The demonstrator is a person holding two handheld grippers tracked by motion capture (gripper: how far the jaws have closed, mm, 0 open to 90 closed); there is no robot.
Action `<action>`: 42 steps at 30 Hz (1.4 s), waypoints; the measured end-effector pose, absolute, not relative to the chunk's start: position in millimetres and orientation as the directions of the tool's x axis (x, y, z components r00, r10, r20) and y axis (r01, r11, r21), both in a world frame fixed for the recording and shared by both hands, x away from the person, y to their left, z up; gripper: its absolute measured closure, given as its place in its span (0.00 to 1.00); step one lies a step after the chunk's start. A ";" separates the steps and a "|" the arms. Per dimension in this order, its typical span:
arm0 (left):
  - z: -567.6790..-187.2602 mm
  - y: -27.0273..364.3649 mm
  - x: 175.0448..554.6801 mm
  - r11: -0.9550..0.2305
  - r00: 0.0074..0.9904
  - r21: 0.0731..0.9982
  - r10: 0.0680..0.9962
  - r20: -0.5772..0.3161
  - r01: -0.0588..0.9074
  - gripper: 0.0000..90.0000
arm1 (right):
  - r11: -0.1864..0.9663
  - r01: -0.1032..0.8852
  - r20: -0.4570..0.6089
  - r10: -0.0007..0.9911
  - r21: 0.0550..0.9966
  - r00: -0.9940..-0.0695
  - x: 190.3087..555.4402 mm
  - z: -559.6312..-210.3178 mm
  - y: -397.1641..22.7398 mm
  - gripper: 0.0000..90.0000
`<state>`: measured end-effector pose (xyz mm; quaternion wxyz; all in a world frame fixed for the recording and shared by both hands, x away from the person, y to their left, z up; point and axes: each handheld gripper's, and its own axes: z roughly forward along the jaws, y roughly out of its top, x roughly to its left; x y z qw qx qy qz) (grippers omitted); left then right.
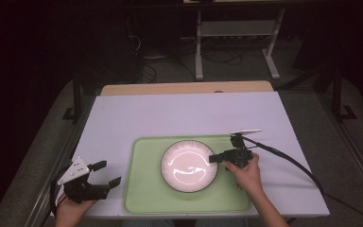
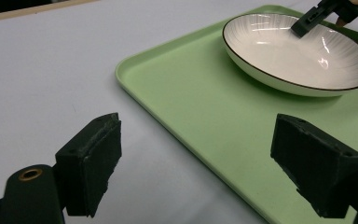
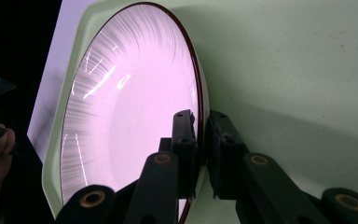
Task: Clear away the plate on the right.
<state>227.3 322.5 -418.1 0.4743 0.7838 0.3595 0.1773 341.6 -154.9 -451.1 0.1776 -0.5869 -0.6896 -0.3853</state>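
A white ribbed plate (image 1: 189, 165) with a dark rim lies in the middle of a pale green tray (image 1: 142, 189). My right gripper (image 1: 214, 158) reaches in from the right and is shut on the plate's right rim. In the right gripper view, the gripper (image 3: 201, 121) has one jaw inside the plate (image 3: 130, 107) and the other outside it, over the tray (image 3: 284, 70). My left gripper (image 1: 106, 172) rests open at the table's front left corner, off the tray. Its own view shows the gripper (image 2: 198, 126) holding nothing, and beyond it the tray (image 2: 191, 93), the plate (image 2: 279, 60) and the right gripper (image 2: 307, 21).
The tray sits near the front edge of a white table top (image 1: 184, 113), which has a wooden strip (image 1: 184, 88) along its far side. A black cable (image 1: 293, 163) trails right from my right gripper. Metal stand legs (image 1: 198, 47) stand on the dark floor beyond.
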 end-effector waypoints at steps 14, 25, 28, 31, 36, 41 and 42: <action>-418.8 321.3 227.4 -0.299 0.681 0.868 0.730 -0.060 0.397 0.18 | 0.021 0.938 0.687 0.675 0.345 -0.268 335.1 -451.8 -155.1 0.89; -418.7 321.7 227.4 -0.299 0.681 0.868 0.730 -0.059 0.397 0.18 | 0.003 0.914 0.679 0.669 0.406 -0.303 333.9 -445.2 -161.1 0.81; -419.0 321.2 227.4 -0.300 0.680 0.868 0.731 -0.058 0.396 0.18 | -0.004 0.895 0.668 0.667 0.447 -0.331 332.7 -440.3 -166.0 0.76; -419.1 320.8 227.4 -0.302 0.680 0.866 0.731 -0.058 0.399 0.18 | -0.004 0.876 0.651 0.671 0.483 -0.356 331.1 -437.5 -171.5 0.70; -420.2 320.4 228.1 -0.303 0.679 0.864 0.732 -0.059 0.403 0.18 | 0.008 0.829 0.594 0.693 0.560 -0.409 326.6 -433.2 -180.1 0.61; -420.6 319.8 228.2 -0.303 0.679 0.863 0.731 -0.061 0.404 0.18 | 0.002 0.769 0.547 0.701 0.640 -0.457 322.7 -427.7 -191.5 0.51; -420.7 319.6 228.3 -0.304 0.680 0.863 0.731 -0.061 0.405 0.18 | -0.004 0.755 0.537 0.705 0.656 -0.463 321.8 -425.7 -194.3 0.50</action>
